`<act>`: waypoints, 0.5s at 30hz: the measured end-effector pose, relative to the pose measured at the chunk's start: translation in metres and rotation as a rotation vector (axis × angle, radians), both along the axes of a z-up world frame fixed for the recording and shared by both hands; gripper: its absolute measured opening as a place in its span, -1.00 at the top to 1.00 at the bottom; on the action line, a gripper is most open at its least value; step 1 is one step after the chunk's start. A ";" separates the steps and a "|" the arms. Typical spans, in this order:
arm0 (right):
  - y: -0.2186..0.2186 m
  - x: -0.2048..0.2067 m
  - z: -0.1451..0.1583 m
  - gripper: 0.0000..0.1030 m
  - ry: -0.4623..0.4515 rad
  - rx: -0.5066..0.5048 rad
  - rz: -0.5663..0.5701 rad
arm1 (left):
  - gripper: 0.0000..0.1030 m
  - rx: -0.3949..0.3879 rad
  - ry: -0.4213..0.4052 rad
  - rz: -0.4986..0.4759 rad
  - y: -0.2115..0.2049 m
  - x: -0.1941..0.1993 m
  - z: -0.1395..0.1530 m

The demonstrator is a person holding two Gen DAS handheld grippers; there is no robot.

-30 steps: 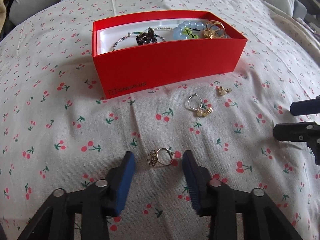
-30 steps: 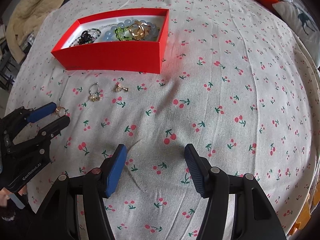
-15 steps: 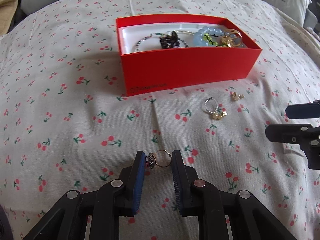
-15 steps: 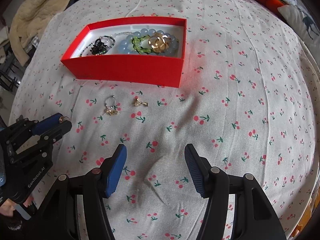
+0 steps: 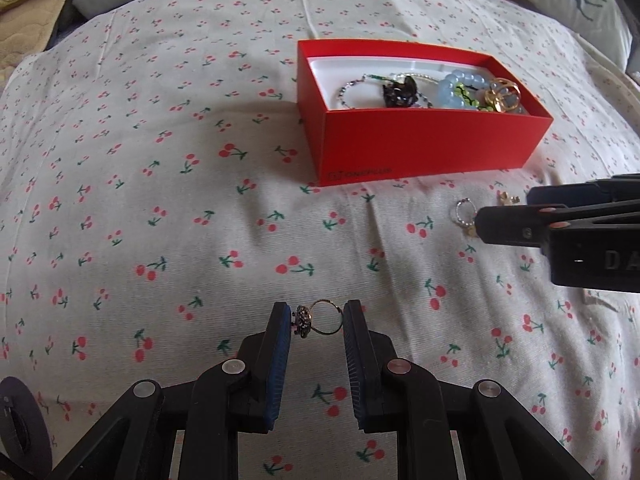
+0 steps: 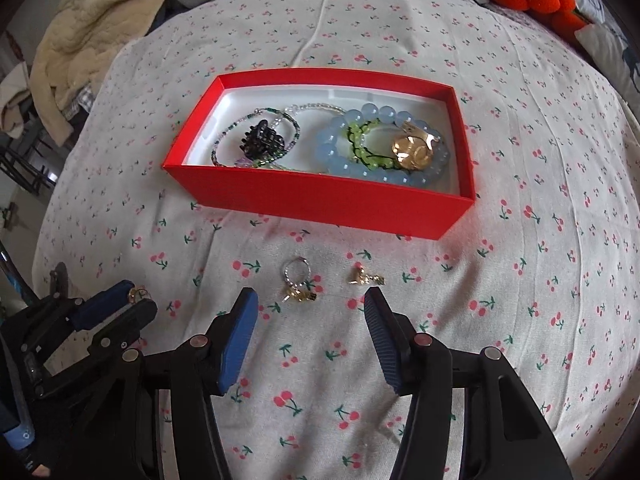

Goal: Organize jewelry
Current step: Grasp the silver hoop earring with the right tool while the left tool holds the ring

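I have the ring [image 5: 318, 322] clamped between my left gripper [image 5: 316, 320] jaws. My right gripper [image 6: 310, 306] jaws are closing, empty, the hoop charm [image 6: 298, 286] and gold earring [image 6: 364, 276] just beyond them on the bed. The red box [image 6: 320, 200] farther ahead holds several pieces; three remain.

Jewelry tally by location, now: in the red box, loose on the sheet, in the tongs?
In the red box: 5 (seed-bead necklace, black piece, blue bracelet, green bracelet, gold piece)
Loose on the sheet: 2 (silver hoop with gold charm, gold piece)
In the left tongs: 1 (ring)
Total: 8
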State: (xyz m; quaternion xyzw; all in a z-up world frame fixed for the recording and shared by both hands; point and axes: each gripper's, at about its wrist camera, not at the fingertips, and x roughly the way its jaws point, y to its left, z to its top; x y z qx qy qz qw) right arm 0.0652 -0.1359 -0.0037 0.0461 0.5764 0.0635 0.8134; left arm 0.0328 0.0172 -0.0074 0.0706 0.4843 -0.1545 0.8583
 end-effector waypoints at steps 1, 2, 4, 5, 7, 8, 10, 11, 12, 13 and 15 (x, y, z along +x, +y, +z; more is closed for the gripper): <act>0.004 0.002 -0.001 -0.01 -0.002 -0.005 0.008 | 0.59 -0.002 0.002 0.005 0.002 0.000 0.000; 0.006 0.003 -0.002 0.03 -0.004 -0.011 0.015 | 0.59 -0.004 0.003 0.009 0.005 0.001 0.001; 0.012 0.008 -0.006 0.11 -0.006 -0.027 0.026 | 0.59 -0.007 0.003 0.018 0.009 0.001 0.002; 0.014 0.011 -0.008 0.17 -0.006 -0.034 0.030 | 0.59 -0.009 0.004 0.022 0.011 0.001 0.002; 0.017 0.016 -0.013 0.26 -0.003 -0.050 0.034 | 0.59 -0.011 0.004 0.029 0.015 0.001 0.003; 0.018 0.018 -0.015 0.29 0.001 -0.058 0.034 | 0.59 -0.012 0.004 0.032 0.017 0.001 0.003; 0.018 0.020 -0.021 0.33 0.009 -0.070 0.033 | 0.59 -0.012 0.008 0.038 0.020 0.002 0.002; 0.019 0.022 -0.022 0.36 0.011 -0.075 0.033 | 0.59 -0.013 0.009 0.040 0.021 0.002 0.002; 0.020 0.023 -0.023 0.39 0.010 -0.080 0.034 | 0.59 -0.013 0.010 0.042 0.023 0.002 0.002; 0.021 0.024 -0.024 0.40 0.007 -0.086 0.037 | 0.59 -0.013 0.011 0.044 0.024 0.003 0.001; 0.023 0.025 -0.024 0.48 0.004 -0.097 0.044 | 0.59 -0.014 0.013 0.047 0.025 0.003 0.001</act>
